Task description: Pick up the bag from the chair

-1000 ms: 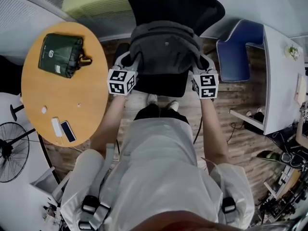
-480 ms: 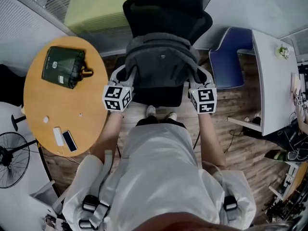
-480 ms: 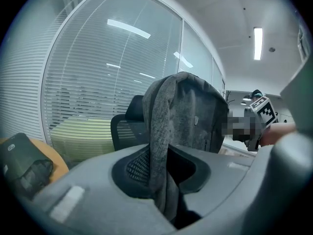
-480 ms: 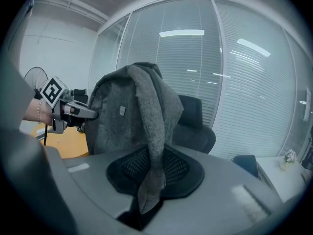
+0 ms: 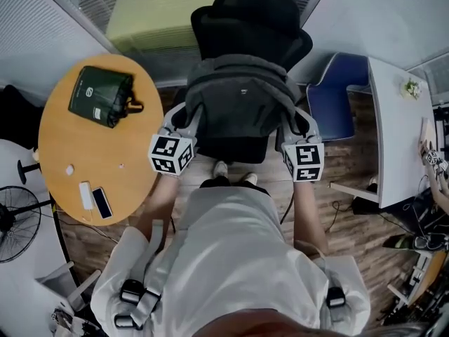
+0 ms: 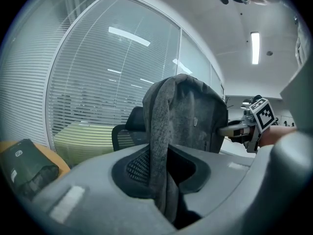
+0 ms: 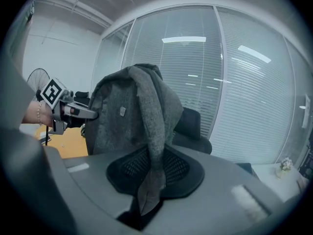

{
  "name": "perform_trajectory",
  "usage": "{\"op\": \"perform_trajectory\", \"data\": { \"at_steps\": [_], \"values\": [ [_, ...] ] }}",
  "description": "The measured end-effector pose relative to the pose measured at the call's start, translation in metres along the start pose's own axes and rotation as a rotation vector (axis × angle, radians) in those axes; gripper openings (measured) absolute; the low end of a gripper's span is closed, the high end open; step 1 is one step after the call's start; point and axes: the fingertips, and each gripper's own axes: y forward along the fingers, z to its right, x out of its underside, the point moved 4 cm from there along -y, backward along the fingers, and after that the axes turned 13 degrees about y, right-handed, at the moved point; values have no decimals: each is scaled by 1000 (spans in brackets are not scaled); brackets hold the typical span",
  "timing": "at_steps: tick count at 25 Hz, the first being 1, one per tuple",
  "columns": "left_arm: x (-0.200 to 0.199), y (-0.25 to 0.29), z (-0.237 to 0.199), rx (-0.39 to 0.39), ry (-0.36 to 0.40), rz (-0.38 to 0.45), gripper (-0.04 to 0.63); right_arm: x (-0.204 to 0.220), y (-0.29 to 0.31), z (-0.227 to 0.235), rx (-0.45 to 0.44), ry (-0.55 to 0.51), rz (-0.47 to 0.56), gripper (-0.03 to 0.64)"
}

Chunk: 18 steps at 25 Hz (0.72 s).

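A grey backpack [image 5: 242, 104] hangs between my two grippers in front of the black office chair [image 5: 252, 20]. My left gripper [image 5: 184, 118] is shut on the bag's left strap [image 6: 159, 146], which runs up out of its jaws to the bag's body [image 6: 195, 116]. On the other side, my right gripper [image 5: 295, 121] is shut on the right strap [image 7: 151, 131]. The left gripper view shows the right gripper [image 6: 244, 129] beyond the bag. The right gripper view shows the left gripper [image 7: 73, 112] beside the bag [image 7: 117, 116]. The chair [image 7: 193, 126] stands behind the bag.
A round wooden table [image 5: 63, 139] at the left carries a dark green pouch [image 5: 102, 97], a phone [image 5: 102, 203] and a small white item [image 5: 85, 195]. A blue chair [image 5: 330, 104] and a white desk [image 5: 396, 132] are at the right. A fan [image 5: 14, 223] stands lower left.
Both grippers keep their hold on the straps and have come back toward the person with the bag. The bag now covers more of the chair's seat.
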Motion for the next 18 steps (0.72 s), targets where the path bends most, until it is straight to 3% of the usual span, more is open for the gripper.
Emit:
{"op": "perform_trajectory", "data": {
  "at_steps": [18],
  "values": [
    [-73,-49,4,-28,40,120,67,-60,-52,-20,-25,-20,97,59]
  ]
}}
